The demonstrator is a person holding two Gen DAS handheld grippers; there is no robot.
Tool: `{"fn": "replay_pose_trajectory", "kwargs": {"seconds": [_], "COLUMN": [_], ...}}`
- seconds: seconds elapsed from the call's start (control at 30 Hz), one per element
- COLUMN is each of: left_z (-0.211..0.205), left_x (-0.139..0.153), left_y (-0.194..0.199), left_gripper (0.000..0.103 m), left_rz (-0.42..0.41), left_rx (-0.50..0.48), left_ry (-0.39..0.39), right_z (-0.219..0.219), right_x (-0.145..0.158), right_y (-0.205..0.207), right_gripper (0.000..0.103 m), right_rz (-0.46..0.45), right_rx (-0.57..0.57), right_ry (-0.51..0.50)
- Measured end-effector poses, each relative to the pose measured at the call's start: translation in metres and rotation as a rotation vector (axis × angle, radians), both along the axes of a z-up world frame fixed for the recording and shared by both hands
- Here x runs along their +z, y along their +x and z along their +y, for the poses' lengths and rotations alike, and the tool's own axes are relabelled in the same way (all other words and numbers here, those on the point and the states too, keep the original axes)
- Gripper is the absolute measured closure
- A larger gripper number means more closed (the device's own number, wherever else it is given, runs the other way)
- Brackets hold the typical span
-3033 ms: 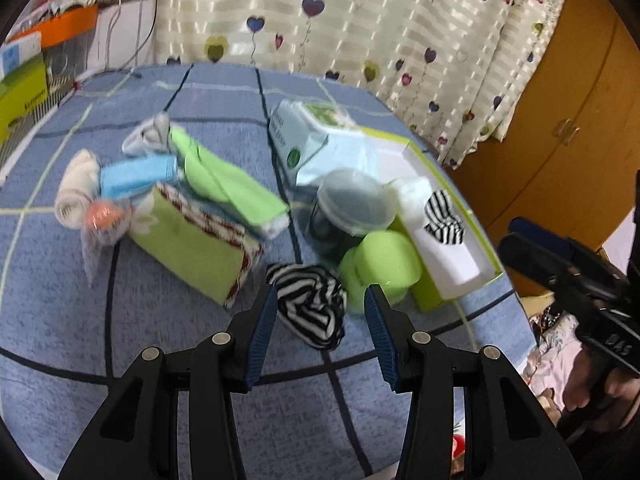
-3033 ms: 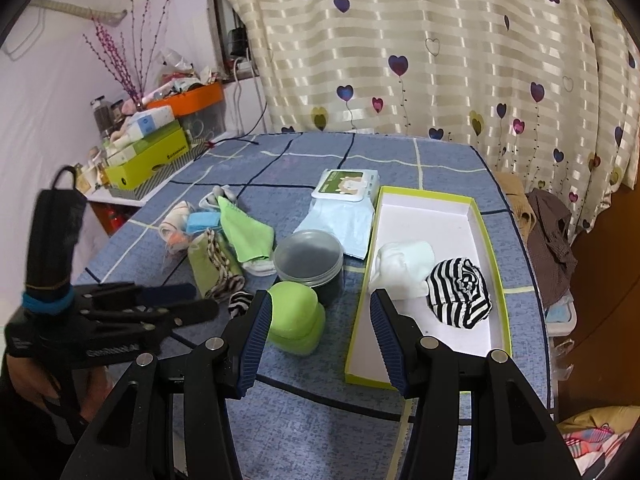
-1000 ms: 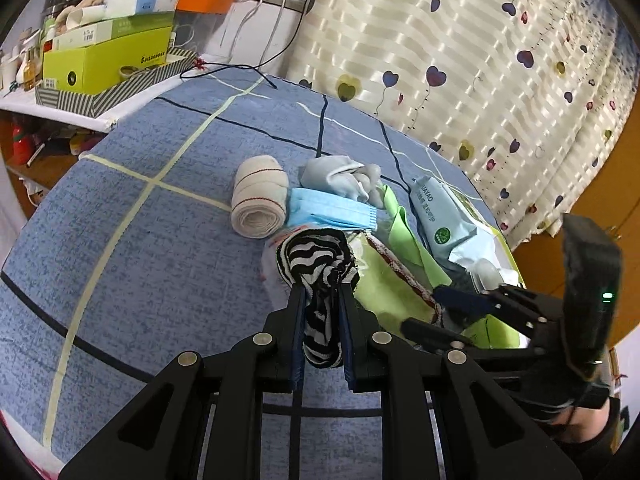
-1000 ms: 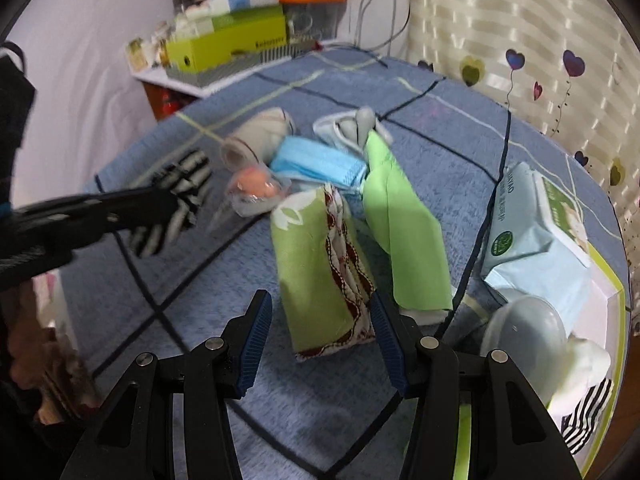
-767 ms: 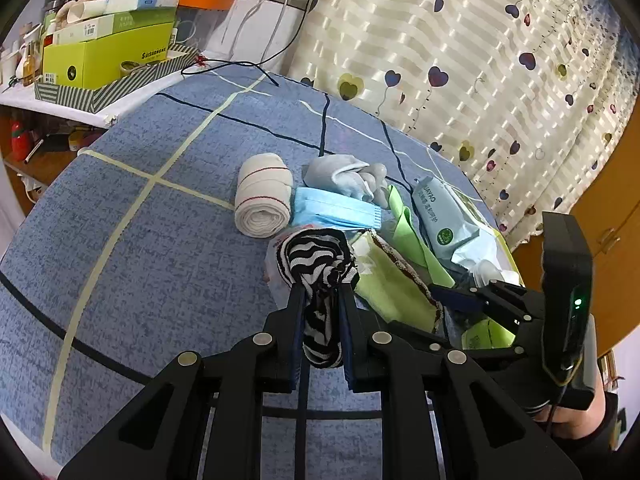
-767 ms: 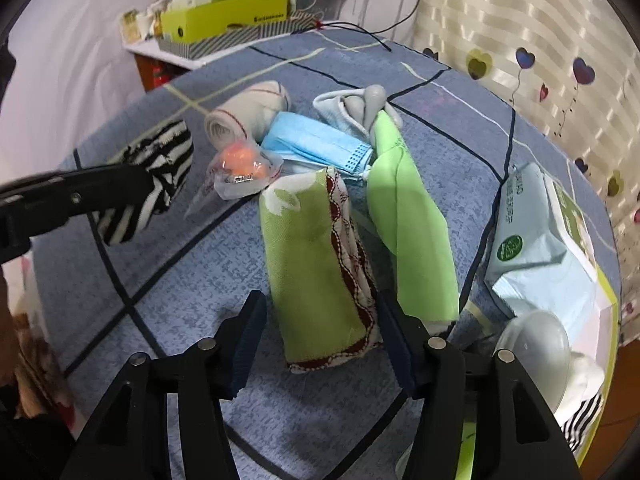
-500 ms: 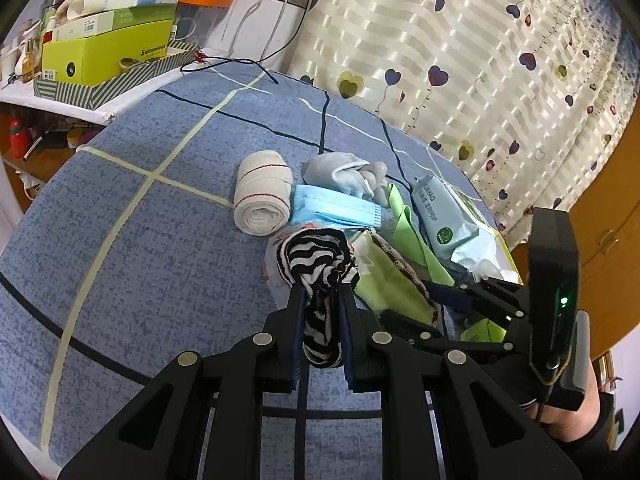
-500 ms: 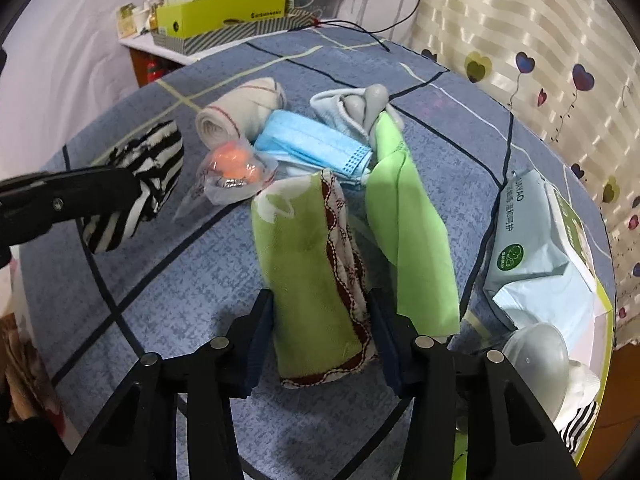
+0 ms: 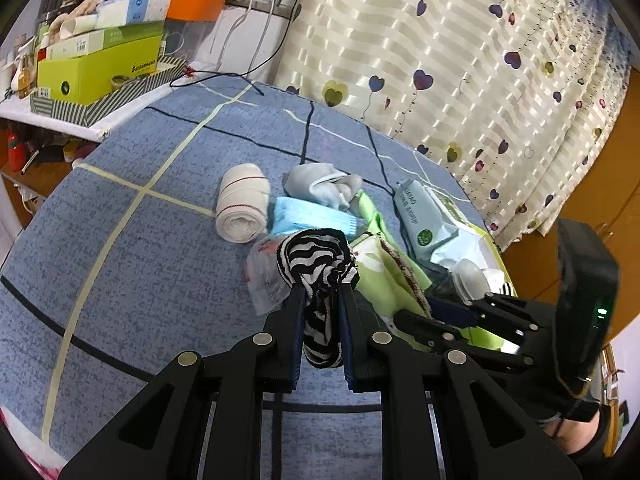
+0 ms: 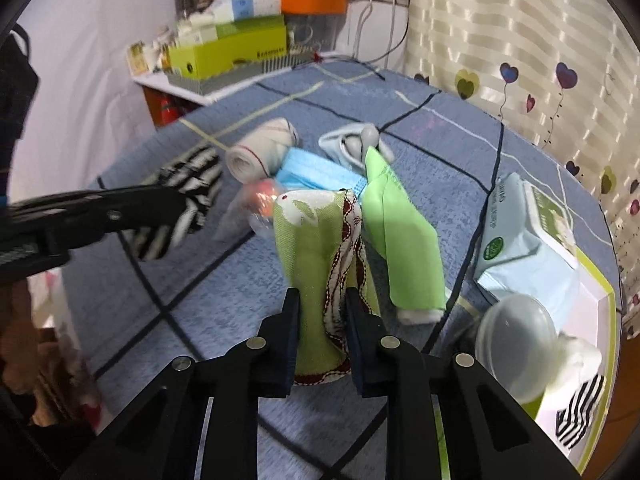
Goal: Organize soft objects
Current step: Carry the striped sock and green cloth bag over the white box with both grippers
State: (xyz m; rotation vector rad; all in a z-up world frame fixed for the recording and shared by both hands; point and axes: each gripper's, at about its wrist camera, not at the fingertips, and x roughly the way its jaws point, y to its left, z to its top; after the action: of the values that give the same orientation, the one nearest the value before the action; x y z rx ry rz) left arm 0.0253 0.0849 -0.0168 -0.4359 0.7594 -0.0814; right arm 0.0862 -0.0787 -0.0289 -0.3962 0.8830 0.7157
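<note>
1. Box (image 10: 596, 300) lay far right of both grippers in the right wrist view, its yellow-green rim and white floor showing past the wipes pack (image 10: 524, 236) and a clear lid (image 10: 516, 328).
2. Right gripper (image 10: 322, 300) had its jaws pressed in on the green cloth (image 10: 312, 248), pinching the near end of it; the cloth's long axis ran straight away from the fingers, along their line.
3. That cloth looked lifted or tilted at its far end, but whether it was clear of the table (image 10: 200, 300) could not be told.
4. Left gripper (image 9: 322, 296) pinched the striped sock (image 9: 316, 264), which bunched above the fingertips and hung down between them, off the table.
5. In the left wrist view the right gripper sat low and to the right, between the left one and the box.
6. Judgement: the right gripper was the nearer to the box, so its cloth would need only a swing rightward; the sock would have to cross over the green sock (image 10: 404, 240) and the lid.
7. A striped piece (image 10: 580, 412) and a white one (image 10: 580, 356) already lay at the box's near end.
</note>
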Motion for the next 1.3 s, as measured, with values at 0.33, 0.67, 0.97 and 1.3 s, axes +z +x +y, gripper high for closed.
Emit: {"fn": "replay_pose_trajectory", "kwargs": {"seconds": [0.33, 0.67, 0.97, 1.3], "left_z": [-0.024, -0.058, -0.091, -0.130], "left_x": [0.023, 0.048, 0.061, 0.072], "left_y": [-0.006, -0.001, 0.004, 0.011], "left_gripper": [0.086, 0.086, 0.086, 0.086], "left_rz": [-0.046, -0.094, -0.110, -0.134], "left_rx": [-0.033, -0.096, -0.157, -0.241], "left_ry": [0.026, 0.058, 0.081, 0.093], "right_z": [-0.029, -0.076, -0.112, -0.161], "right_x": [0.045, 0.075, 0.088, 0.096], "right_y": [-0.027, -0.035, -0.041, -0.047], "right_gripper": [0.083, 0.083, 0.083, 0.083], "right_rz": [-0.071, -0.135, -0.171, -0.205], "right_rx": [-0.023, -0.107, -0.167, -0.271], "right_ry": [0.125, 0.200, 0.230, 0.247]}}
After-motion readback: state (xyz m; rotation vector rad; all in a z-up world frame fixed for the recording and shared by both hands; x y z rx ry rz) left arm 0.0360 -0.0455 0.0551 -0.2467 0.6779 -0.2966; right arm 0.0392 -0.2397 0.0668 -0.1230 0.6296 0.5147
